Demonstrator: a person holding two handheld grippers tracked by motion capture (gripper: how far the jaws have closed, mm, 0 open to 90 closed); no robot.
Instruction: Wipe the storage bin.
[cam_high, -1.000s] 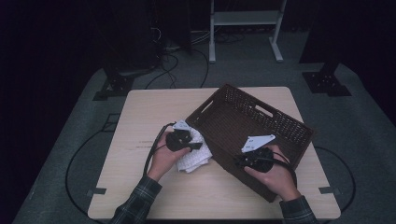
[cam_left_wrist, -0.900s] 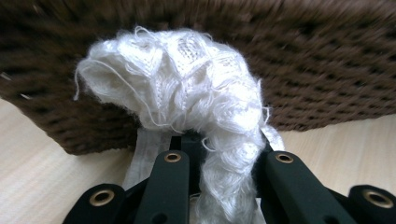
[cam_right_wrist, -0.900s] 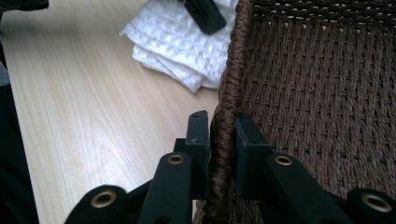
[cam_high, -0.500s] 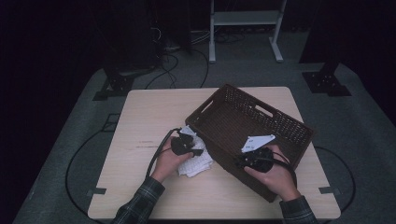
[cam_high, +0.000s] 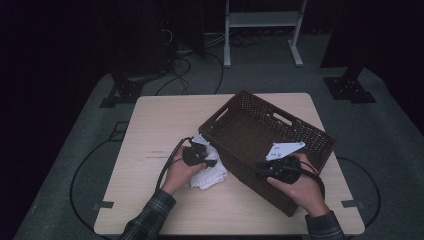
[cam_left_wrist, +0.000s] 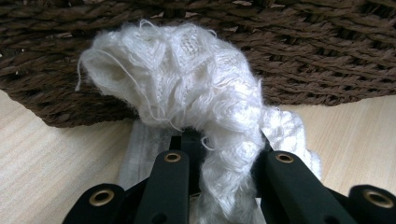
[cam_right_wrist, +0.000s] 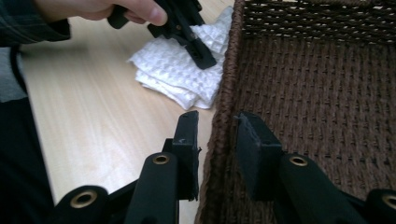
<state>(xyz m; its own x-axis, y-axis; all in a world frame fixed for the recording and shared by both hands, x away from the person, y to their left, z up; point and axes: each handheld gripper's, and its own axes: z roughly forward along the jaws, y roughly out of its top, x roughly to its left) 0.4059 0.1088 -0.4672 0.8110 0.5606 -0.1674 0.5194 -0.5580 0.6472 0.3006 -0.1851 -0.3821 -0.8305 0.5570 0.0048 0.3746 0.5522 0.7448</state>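
Cloth: white waffle cloth (cam_high: 207, 172) bunched on the table (cam_high: 150, 130), touching the basket's near-left wall.
Left gripper (cam_high: 212, 163): jaws clamped on a fold of the cloth; nearer hand.
Basket (cam_high: 250, 125): brown woven, just right of the cloth, long axis running diagonally; its wall stands between cloth and interior.
Right gripper (cam_right_wrist: 215, 133): jaws astride the basket rim, just been opening, pads off the weave.
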